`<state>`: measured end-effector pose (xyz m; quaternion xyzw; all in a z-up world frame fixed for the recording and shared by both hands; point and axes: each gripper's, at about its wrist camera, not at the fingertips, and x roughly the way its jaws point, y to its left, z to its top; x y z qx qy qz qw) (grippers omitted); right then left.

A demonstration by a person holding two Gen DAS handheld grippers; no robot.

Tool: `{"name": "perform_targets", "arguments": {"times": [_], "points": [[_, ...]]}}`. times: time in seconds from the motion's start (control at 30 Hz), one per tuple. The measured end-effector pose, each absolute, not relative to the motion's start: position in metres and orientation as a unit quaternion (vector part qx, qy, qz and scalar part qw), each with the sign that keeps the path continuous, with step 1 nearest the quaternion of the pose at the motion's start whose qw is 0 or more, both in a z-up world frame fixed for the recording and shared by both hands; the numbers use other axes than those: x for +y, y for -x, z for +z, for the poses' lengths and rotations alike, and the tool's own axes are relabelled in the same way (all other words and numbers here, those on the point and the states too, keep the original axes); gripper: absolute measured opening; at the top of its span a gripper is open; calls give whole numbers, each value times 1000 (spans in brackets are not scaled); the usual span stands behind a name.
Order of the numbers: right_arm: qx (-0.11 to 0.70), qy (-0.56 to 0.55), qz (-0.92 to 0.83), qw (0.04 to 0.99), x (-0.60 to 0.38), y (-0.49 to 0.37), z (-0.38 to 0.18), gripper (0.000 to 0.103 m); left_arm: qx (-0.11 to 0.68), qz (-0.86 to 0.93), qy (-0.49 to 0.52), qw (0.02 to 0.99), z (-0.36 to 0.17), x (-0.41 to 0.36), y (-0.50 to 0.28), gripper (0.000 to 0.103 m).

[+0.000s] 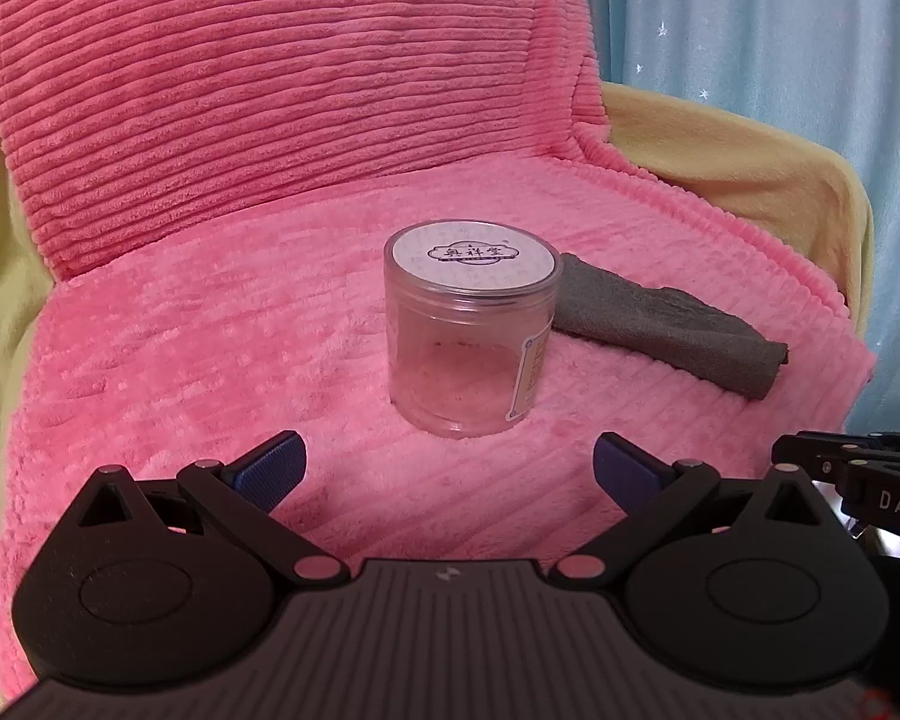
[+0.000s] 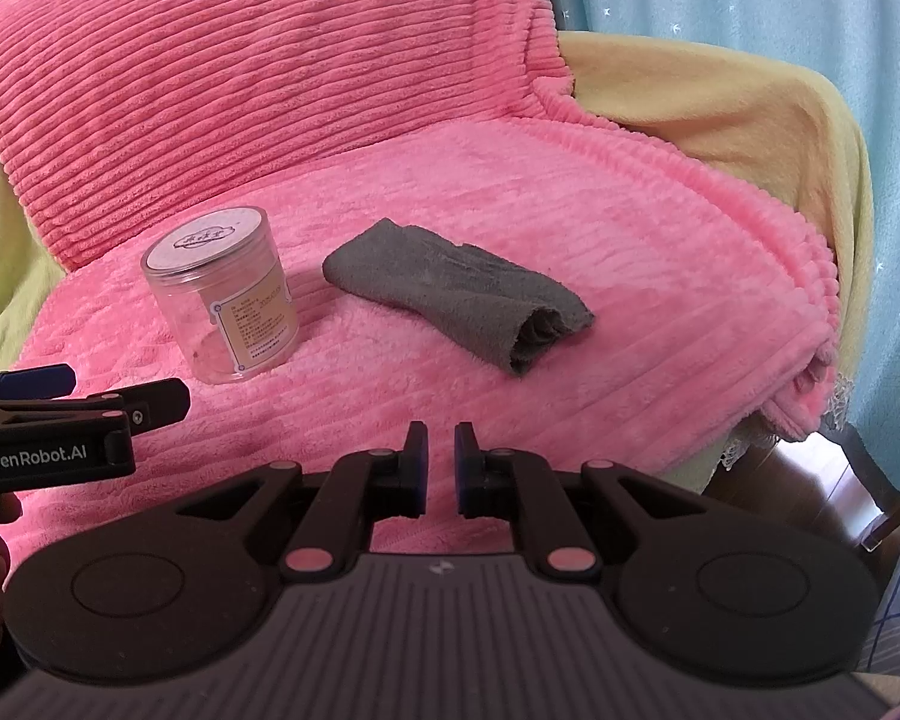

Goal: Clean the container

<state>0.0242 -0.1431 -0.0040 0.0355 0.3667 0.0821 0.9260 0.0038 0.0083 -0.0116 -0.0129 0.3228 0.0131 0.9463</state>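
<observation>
A clear plastic jar (image 1: pixel 471 330) with a white labelled lid stands upright on the pink blanket (image 1: pixel 210 330). It also shows in the right wrist view (image 2: pixel 225 294), left of centre. A folded grey cloth (image 1: pixel 666 324) lies just right of the jar; in the right wrist view the cloth (image 2: pixel 462 294) sits ahead of the fingers. My left gripper (image 1: pixel 447 468) is open and empty, a short way in front of the jar. My right gripper (image 2: pixel 441 468) is nearly shut with a narrow gap and holds nothing, in front of the cloth.
The pink ribbed blanket covers a chair seat and backrest (image 2: pixel 240 72). Yellow fabric (image 2: pixel 720 120) drapes the chair's right arm. A light blue curtain (image 1: pixel 780 30) hangs behind. The blanket's edge (image 2: pixel 810 396) drops off at the right. The left gripper's side (image 2: pixel 60 426) shows in the right wrist view.
</observation>
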Motion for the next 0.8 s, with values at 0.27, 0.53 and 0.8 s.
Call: {"name": "perform_targets", "arguments": {"times": [0.27, 0.53, 0.8], "points": [[369, -40, 84, 925, -145, -24, -4, 7, 322, 13, 14, 947, -12, 8, -4, 103], [350, 112, 169, 915, -124, -40, 14, 7, 323, 11, 27, 946, -12, 13, -4, 103], [313, 370, 244, 840, -73, -84, 9, 6, 313, 8, 43, 949, -11, 18, -2, 103]]}}
